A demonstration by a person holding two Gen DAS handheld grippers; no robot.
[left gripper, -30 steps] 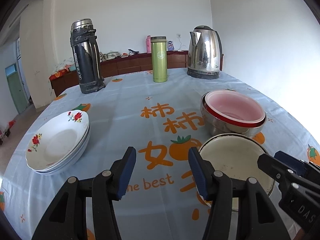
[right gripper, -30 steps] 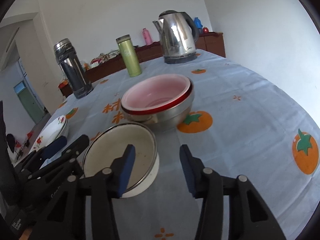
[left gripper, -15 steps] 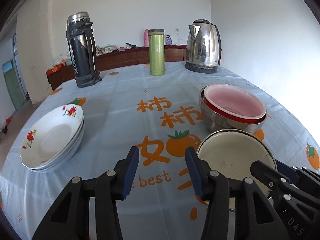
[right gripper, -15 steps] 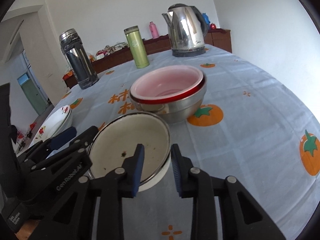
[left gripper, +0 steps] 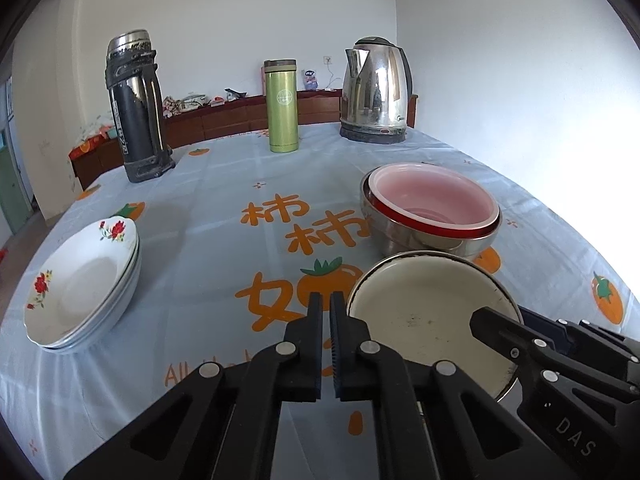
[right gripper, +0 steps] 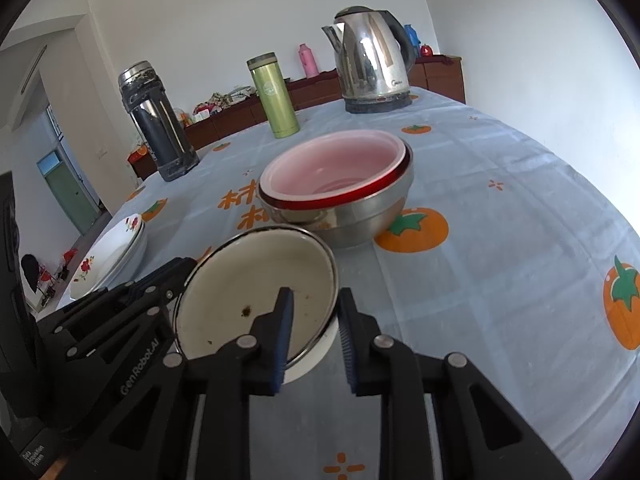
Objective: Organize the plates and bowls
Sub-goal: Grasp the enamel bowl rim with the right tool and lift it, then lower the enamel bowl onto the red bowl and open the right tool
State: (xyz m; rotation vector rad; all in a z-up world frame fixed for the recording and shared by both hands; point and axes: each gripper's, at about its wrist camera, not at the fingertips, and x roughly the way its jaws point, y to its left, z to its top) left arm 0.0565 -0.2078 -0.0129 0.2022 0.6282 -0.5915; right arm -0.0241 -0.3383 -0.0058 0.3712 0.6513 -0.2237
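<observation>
A round cream enamel bowl [right gripper: 256,292] with a thin metal rim is seen on the blue cloth of the desk [right gripper: 500,240], near the front edge. Just behind it, a smooth pink plastic bowl [right gripper: 336,168] is nested in a shiny steel bowl [right gripper: 360,216]. White flowered plates [left gripper: 80,284] are stacked by the left edge. The right tongs [right gripper: 314,320] have just been closing and are clamped on the enamel bowl's rim. The left tongs [left gripper: 325,316] have been pinched closed on nothing, beside that bowl.
</observation>
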